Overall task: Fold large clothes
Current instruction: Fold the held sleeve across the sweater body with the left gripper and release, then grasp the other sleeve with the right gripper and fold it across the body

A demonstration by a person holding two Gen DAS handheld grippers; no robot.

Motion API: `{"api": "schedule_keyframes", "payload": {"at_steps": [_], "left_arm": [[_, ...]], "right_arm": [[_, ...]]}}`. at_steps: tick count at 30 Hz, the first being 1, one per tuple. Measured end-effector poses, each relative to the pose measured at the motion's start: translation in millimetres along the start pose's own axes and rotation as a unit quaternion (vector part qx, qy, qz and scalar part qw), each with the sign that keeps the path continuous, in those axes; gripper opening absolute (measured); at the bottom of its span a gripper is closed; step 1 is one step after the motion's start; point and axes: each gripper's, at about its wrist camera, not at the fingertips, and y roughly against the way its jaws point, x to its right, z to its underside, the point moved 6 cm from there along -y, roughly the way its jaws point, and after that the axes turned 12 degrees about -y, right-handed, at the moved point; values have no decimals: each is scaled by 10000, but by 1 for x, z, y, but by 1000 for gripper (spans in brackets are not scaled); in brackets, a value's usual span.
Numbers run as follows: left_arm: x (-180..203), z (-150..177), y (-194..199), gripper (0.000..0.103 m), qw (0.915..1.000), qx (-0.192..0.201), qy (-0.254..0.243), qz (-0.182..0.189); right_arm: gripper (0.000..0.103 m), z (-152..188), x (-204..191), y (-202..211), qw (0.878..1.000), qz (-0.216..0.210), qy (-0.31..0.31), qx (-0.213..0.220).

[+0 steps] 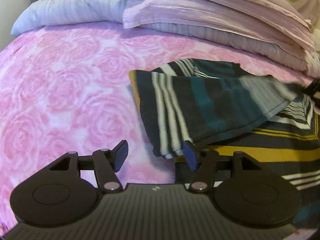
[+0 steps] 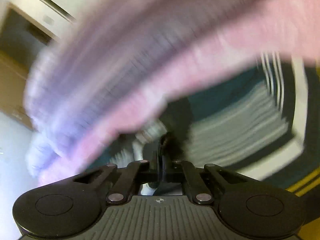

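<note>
Pink rose bed, folded quilts behind; left gripper half-open beside striped garment, right gripper clamped on it

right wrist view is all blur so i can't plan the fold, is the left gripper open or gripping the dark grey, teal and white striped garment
Observer: Open. The left gripper has its jaws apart with nothing pinched.
Operator: where's the garment from it
Observer: A folded corner of the striped garment lies beside its right finger, on the pink rose-patterned blanket.
Operator: anything behind it
Observer: A stack of folded lilac bedding.
</note>
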Motion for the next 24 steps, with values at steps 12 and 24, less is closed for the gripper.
{"api": "schedule_keyframes", "payload": {"at_steps": [12,24], "left_arm": [[70,-6,-28,51,9803,148,-1968,-9],[38,11,-38,0,9833,-335,-1748,-366]], "right_arm": [[0,-6,91,40,9883,1489,220,264],[0,16,94,55,9828,1768,528,-55]]}}
